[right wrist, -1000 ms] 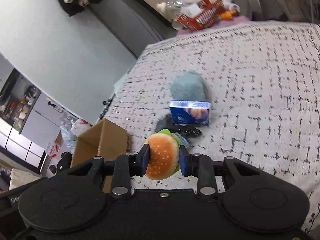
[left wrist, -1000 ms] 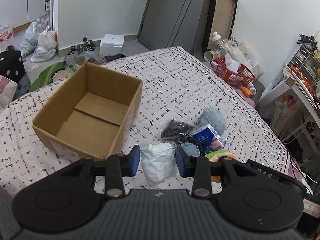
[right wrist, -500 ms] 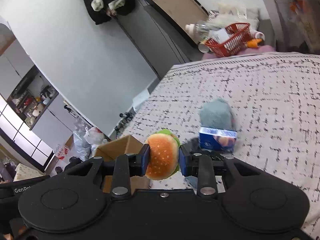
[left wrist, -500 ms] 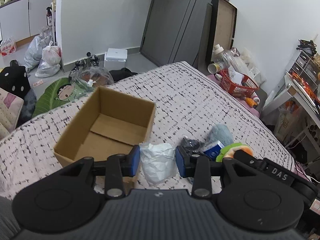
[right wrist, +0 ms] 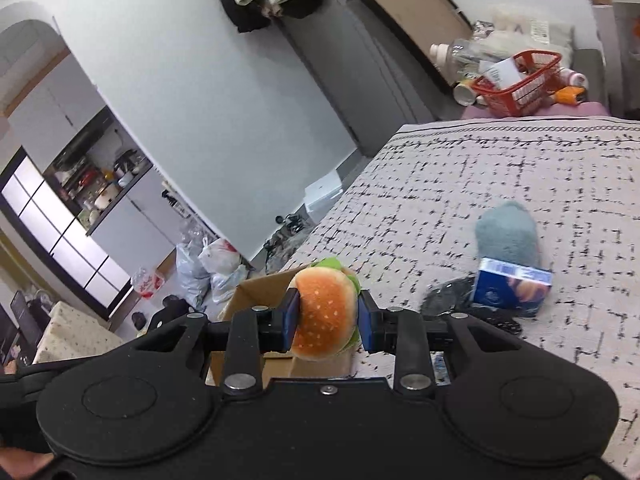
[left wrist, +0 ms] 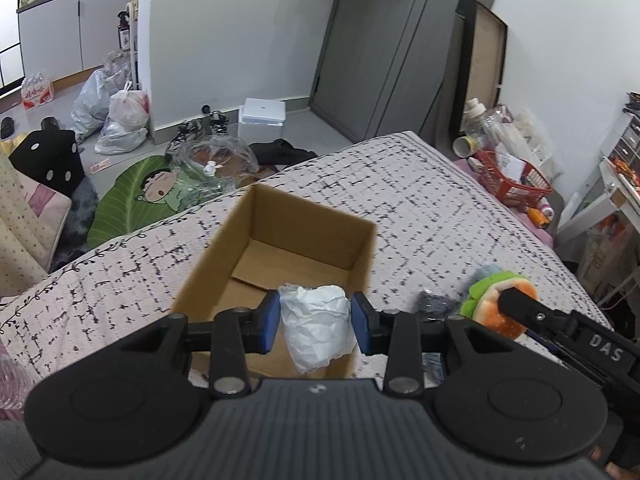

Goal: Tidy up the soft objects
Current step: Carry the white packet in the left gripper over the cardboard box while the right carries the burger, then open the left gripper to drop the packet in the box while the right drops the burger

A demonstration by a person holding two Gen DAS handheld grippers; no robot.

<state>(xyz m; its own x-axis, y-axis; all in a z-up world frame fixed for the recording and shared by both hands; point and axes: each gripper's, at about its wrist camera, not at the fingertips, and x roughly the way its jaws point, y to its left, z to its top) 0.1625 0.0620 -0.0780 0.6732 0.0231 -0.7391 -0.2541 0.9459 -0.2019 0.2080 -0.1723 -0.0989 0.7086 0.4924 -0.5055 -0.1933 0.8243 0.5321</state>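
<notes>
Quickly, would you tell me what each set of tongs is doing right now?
Left tongs: closed on the white crumpled bag.
Right tongs: closed on the plush burger.

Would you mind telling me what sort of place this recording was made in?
Most likely a lived-in bedroom in a small flat: the work surface is a bed under a patterned cover, a dark door stands behind it, and kitchen cabinets with crockery on top show through an opening.

Black gripper [left wrist: 316,318] bodies, blue jaws, silver screws, white "DAS" lettering.
</notes>
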